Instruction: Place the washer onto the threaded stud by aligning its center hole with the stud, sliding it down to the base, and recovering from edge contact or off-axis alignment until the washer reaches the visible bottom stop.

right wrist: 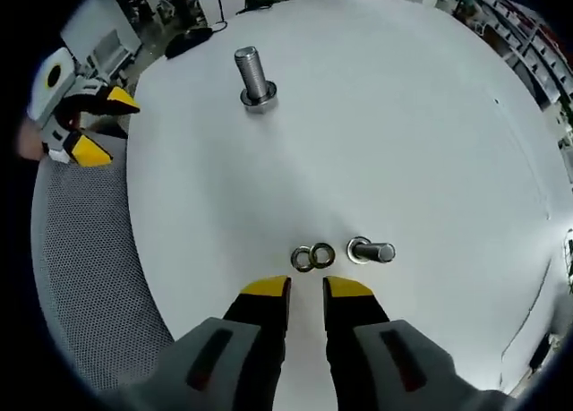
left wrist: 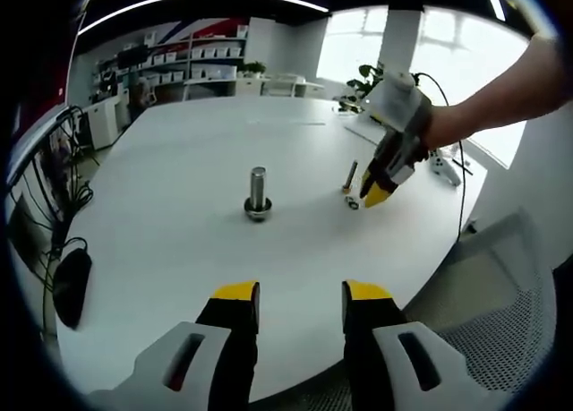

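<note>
Yellow-tipped right gripper point(right wrist: 307, 288), jaws narrowly parted and empty, poised just before 2 flat steel washers point(right wrist: 312, 257); upright threaded steel stud point(right wrist: 254, 78) well beyond.

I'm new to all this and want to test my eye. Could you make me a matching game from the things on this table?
Things:
1. stud
2. bolt
3. washers
4. right gripper

States:
A. lying on its side
B. open, holding nothing
C. standing upright on its head
D. two lying flat, touching each other

Pairs: 1-C, 2-A, 3-D, 4-B
</note>
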`<action>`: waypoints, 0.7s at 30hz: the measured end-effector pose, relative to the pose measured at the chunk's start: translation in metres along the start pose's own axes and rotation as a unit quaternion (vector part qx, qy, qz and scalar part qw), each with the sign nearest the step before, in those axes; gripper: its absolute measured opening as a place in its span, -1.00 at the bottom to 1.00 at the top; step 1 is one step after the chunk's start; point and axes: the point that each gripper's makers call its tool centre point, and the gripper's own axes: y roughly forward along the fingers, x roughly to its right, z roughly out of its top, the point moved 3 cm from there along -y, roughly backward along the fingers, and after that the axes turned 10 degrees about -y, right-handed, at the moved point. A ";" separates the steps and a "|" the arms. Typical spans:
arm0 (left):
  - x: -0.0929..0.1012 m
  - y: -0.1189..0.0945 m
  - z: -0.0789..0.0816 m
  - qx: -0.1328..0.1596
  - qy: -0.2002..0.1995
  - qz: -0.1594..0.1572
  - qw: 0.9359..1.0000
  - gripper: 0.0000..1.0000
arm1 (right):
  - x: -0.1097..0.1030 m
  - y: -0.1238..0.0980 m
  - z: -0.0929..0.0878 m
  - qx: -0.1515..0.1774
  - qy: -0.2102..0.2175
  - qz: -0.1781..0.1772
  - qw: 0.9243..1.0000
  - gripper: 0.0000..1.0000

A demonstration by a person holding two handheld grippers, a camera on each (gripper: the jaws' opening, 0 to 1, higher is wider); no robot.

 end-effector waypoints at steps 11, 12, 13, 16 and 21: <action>0.000 0.000 0.000 -0.001 -0.001 0.001 1.000 -0.30 | -0.003 0.005 0.009 0.002 -0.005 -0.005 1.000 -0.64; 0.000 0.000 0.000 0.001 -0.001 0.000 1.000 -0.30 | -0.003 0.006 0.009 -0.001 -0.004 -0.003 1.000 -0.63; 0.000 0.000 0.000 0.001 -0.001 0.000 1.000 -0.30 | -0.003 0.006 0.009 0.000 -0.005 -0.004 1.000 -0.64; 0.000 -0.001 0.000 0.000 0.000 0.001 1.000 -0.30 | -0.002 0.007 0.010 0.002 -0.007 -0.006 1.000 -0.63; -0.001 0.000 0.000 0.000 0.000 0.001 1.000 -0.30 | -0.002 0.007 0.012 0.004 -0.018 -0.009 1.000 -0.61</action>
